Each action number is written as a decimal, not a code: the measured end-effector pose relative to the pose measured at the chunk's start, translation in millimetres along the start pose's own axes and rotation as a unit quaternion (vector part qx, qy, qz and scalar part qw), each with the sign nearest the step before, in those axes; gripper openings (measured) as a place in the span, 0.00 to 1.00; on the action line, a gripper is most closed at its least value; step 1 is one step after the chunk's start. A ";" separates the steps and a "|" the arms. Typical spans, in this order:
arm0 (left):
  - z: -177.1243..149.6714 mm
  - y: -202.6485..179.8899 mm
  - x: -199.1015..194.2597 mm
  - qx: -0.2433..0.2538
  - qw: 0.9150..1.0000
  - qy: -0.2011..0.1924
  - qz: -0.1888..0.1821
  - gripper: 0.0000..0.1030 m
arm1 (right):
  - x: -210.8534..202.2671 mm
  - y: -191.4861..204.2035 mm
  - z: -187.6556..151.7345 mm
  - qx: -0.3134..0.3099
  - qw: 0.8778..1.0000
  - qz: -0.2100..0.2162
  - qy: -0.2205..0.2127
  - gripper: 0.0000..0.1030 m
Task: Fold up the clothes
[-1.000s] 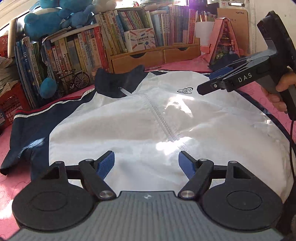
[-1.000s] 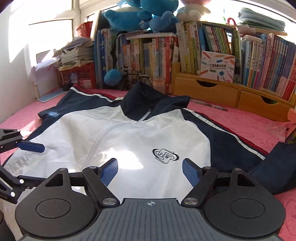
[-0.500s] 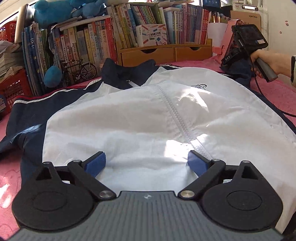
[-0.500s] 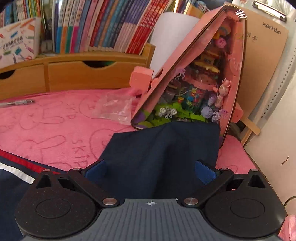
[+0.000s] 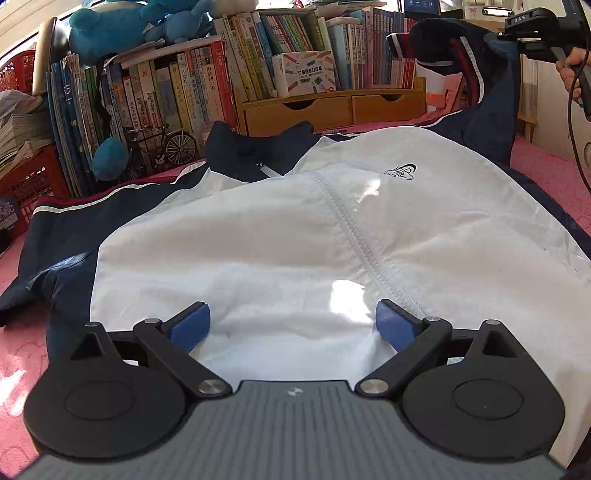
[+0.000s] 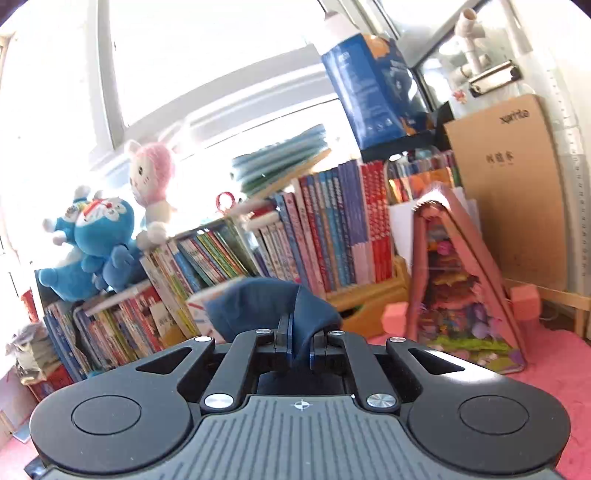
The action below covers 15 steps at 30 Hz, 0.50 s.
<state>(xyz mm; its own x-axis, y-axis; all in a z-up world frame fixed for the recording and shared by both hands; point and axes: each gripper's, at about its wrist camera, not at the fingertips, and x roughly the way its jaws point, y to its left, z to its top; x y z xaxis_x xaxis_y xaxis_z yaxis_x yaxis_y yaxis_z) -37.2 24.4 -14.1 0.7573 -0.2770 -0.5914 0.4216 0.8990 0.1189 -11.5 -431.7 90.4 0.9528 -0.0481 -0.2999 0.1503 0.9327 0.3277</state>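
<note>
A white and navy zip jacket [image 5: 295, 236] lies front up on the pink cloth [image 5: 546, 173]. Over its lower hem my left gripper [image 5: 291, 325] stands open, its blue pads [image 5: 391, 325] wide apart above the white fabric. At the top right, my right gripper [image 5: 517, 26] has the jacket's navy right sleeve [image 5: 461, 55] lifted into the air. In the right wrist view that gripper [image 6: 301, 347] is shut on a fold of navy sleeve cloth [image 6: 266, 302], which bunches up above the jaws. The jacket's left sleeve [image 5: 59, 236] lies flat at the left.
Books [image 5: 207, 85] and wooden drawers [image 5: 332, 110] line the back edge, with blue plush toys [image 5: 122, 26] on top. A small model bicycle [image 5: 162, 144] and a red crate [image 5: 22, 177] stand at the left. A pink triangular toy house [image 6: 465, 295] stands at the right.
My right gripper swung to the jacket's right sleeve, shut on its end and lifted it off the pink cloth. My left gripper widened a little and stayed over the hem.
</note>
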 end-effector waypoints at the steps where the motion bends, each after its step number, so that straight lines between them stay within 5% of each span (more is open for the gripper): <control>1: 0.0 -0.2 0.2 0.000 1.000 0.000 0.000 0.95 | -1.1 -6.0 -6.6 -0.019 0.999 -0.029 0.025 0.13; 2: 0.0 -0.2 0.3 0.000 1.000 0.000 0.000 0.95 | -1.6 -9.8 -17.5 -0.050 0.995 -0.068 0.059 0.21; 3: 0.1 0.3 0.5 -0.002 1.000 0.001 -0.001 0.95 | -2.2 -13.6 -28.5 -0.081 0.987 -0.106 0.093 0.39; 5: 0.5 1.5 0.7 -0.004 1.000 0.002 -0.004 0.95 | 1.1 -12.5 -56.7 -0.152 0.958 -0.182 0.160 0.69; 7: 0.8 2.3 1.0 -0.006 1.000 0.003 -0.005 0.95 | -0.3 -4.8 -80.6 -0.235 0.920 -0.244 0.196 0.72; 9: 0.9 2.9 1.5 -0.008 1.000 0.004 -0.005 0.96 | -6.1 9.9 -84.9 -0.294 0.900 -0.270 0.174 0.79; 11: 1.1 3.5 1.9 -0.010 1.000 0.005 -0.006 0.96 | -15.5 29.7 -84.6 -0.327 0.901 -0.256 0.128 0.91; 15: 1.2 5.1 2.4 -0.015 1.000 0.007 -0.007 0.97 | -0.5 70.7 -92.6 -0.373 0.913 -0.128 0.103 0.94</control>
<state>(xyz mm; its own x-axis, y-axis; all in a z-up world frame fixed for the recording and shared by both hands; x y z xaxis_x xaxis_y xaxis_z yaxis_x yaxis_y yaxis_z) -32.6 27.8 -14.0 0.7437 -0.2856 -0.6044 0.4177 0.9045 0.0865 -25.9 -332.6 30.8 0.8295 -0.3030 -0.4692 0.0672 0.8881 -0.4548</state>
